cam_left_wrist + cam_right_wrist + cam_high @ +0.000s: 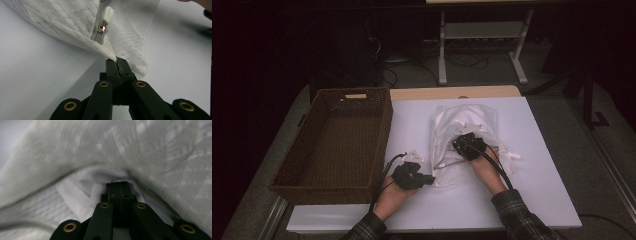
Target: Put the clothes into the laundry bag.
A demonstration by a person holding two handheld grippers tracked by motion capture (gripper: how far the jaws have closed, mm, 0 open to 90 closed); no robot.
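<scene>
High view: the white mesh garment lies mid-table, right of the wicker basket. The left gripper is clamped on its near-left zipper corner; the right gripper is closed on inner fabric. Light and limp, it is probably best held by edges.

To the left of your left tool sits a brown wicker basket, long and open-topped, with a handle slot in its far wall. Under your tools lies a white board over a wooden tabletop. Beyond your tools, on the dim floor, stand white desk legs among tangled cables.
</scene>
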